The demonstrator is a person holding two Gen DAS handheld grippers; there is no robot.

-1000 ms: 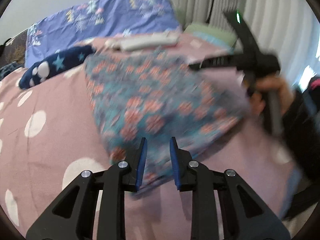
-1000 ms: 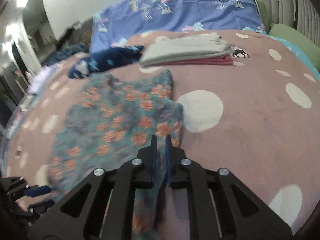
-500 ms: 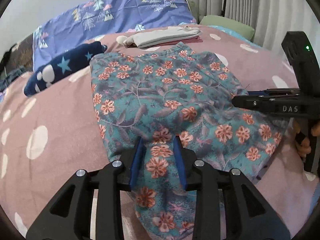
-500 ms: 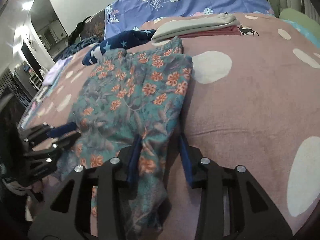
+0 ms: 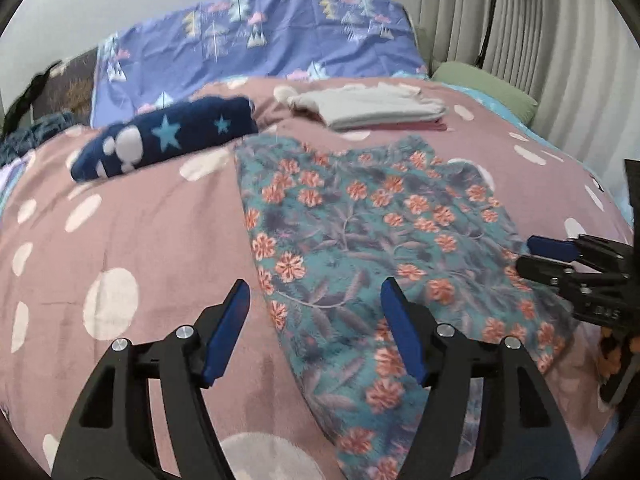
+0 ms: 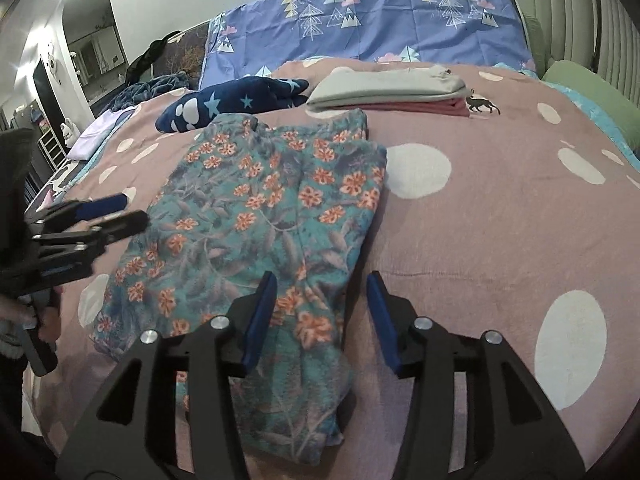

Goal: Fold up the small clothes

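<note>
You are working over a bed covered by a mauve blanket (image 6: 500,220) with pale round spots, and it fills most of both views. At the head end a purple sheet (image 5: 256,52) printed with trees and clouds rises behind it, with pleated curtains (image 5: 532,40) to the right and a green pillow (image 6: 592,96) at that edge of the bed.

The teal floral garment (image 6: 256,216) lies flat on the blanket in front of you, folded lengthwise, its near end trailing toward the edge of the bed between your two tools. Beyond it sits a stack of folded clothes (image 6: 388,88), a grey piece on top of a pink one, well apart from your tools. To the left of that stack lies a navy bundle with stars and paw prints (image 5: 164,140), close to the garment's far left corner.

Your left gripper (image 5: 316,320) has just been opening, and its jaws stand wide apart above the garment's left edge; cloth shows between them, but the blue pads (image 5: 226,332) do not press on it. Your right gripper (image 6: 322,316) has also just been opening, less widely; its jaws straddle the garment's right edge without pinching it, so the garment rests free on the blanket
</note>
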